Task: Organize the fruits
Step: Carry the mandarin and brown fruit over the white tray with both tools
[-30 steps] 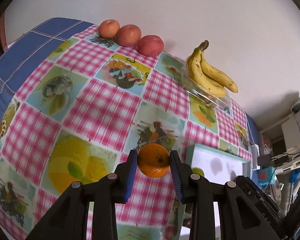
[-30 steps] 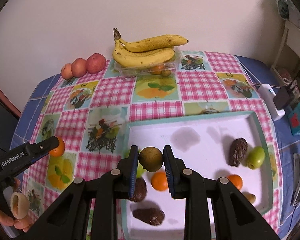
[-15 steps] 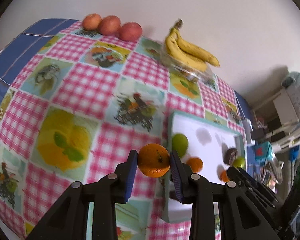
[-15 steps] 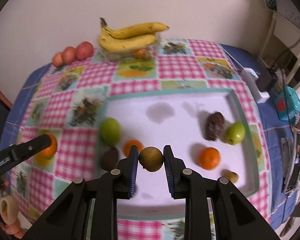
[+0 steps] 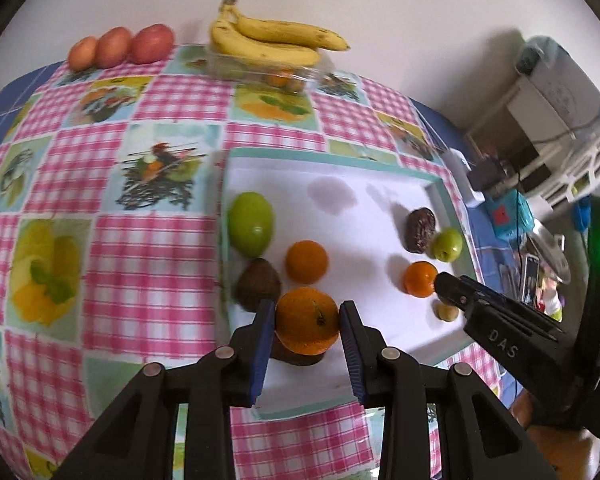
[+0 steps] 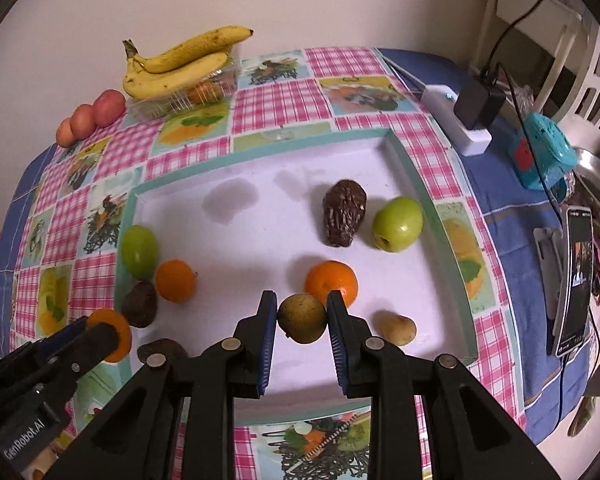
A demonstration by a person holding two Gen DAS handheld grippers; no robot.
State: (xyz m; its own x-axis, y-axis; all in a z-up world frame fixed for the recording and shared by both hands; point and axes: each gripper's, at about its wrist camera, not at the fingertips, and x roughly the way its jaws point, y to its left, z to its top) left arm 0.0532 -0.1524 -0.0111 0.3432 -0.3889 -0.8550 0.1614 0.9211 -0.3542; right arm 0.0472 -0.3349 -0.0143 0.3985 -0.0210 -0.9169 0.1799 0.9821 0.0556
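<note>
My left gripper (image 5: 307, 326) is shut on an orange (image 5: 307, 319), held above the near left corner of the white tray (image 5: 340, 156). My right gripper (image 6: 302, 318) is shut on a brownish-green round fruit (image 6: 302, 318) over the tray's (image 6: 404, 160) front middle. In the tray lie a green apple (image 6: 139, 250), an orange (image 6: 175, 281), dark brown fruits (image 6: 140, 304), a second orange (image 6: 332, 282), a brown scaly fruit (image 6: 344, 212), a green apple (image 6: 397, 223) and a small yellow fruit (image 6: 398, 329). The left gripper (image 6: 100, 332) also shows at the right wrist view's lower left.
Bananas (image 6: 180, 62) lie on a clear plastic box (image 6: 188, 96) at the table's far edge, with three red fruits (image 6: 90, 118) to their left. Right of the tray are a white power strip (image 6: 456, 120), a teal device (image 6: 540, 156) and a phone (image 6: 576, 280).
Both grippers have swung rightward and forward over the tray, each still carrying its fruit. The left one moved from over the tablecloth to the tray's near left corner.
</note>
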